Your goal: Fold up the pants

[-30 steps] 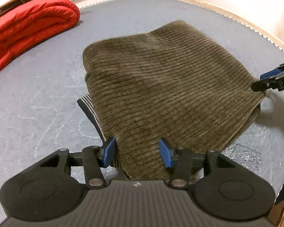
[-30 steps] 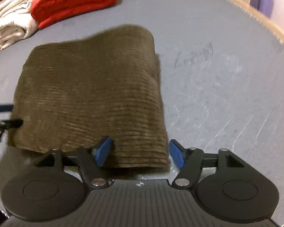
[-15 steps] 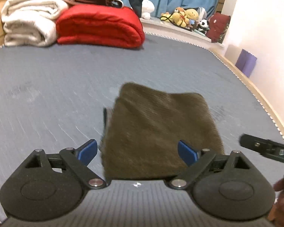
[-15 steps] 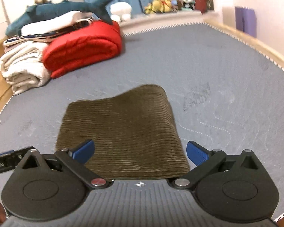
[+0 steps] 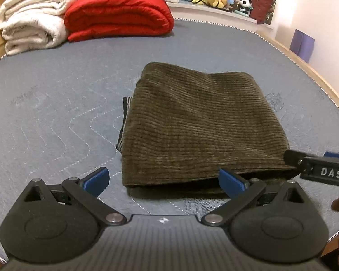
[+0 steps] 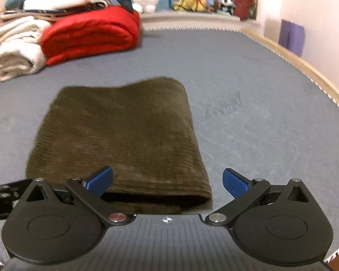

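We have the olive-brown ribbed corduroy pants (image 5: 201,126) folded into a compact rectangle, flat mid grey quilted mattress (image 5: 56,117). Left gripper (image 5: 163,180) opening, nothing between its fingers; right gripper (image 6: 167,181) spread wide, empty. Folding looks done (striped edge pokes out left, maybe tidy).

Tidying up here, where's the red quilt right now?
In both wrist views the folded red quilt lies at the mattress's far left end, beside the rolled white blanket.

The right tool (image 5: 323,171) bears white letters "DAS" (cut off at the frame's edge).
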`<state>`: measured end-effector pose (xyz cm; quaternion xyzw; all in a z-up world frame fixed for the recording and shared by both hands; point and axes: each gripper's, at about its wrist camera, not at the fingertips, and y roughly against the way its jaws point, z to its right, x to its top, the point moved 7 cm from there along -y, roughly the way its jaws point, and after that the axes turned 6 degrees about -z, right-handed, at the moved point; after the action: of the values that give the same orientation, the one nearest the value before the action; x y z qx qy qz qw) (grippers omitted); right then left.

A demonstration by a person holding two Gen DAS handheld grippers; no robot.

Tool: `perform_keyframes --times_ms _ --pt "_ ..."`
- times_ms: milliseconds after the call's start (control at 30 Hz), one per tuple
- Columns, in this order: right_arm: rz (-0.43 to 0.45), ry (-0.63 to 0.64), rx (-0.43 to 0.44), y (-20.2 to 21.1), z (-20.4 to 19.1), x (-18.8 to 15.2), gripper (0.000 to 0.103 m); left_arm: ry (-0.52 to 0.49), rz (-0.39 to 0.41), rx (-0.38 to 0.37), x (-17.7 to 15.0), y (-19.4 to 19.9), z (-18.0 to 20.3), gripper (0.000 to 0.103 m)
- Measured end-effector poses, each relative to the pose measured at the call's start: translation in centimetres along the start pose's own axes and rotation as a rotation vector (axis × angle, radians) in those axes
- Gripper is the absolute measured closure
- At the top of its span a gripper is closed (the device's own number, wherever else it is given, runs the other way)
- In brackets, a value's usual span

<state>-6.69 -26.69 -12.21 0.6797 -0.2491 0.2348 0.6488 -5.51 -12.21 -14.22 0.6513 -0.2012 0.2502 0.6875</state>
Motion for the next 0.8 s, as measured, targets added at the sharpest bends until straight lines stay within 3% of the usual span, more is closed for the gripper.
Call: perform_keyframes --times_ms 133,800 --pt "-0.058 -0.038 0.030 -0.9 0.0 -0.4 0.001 -0.002 -0.016 -0.024 -0.4 -0.1 0.7 0.000" --pt "-0.039 0.022 0.056 0.0 -1.9 -0.3 0.001 -0.004 -0.018 -0.024 -0.9 -0.2 0.9 0.000"
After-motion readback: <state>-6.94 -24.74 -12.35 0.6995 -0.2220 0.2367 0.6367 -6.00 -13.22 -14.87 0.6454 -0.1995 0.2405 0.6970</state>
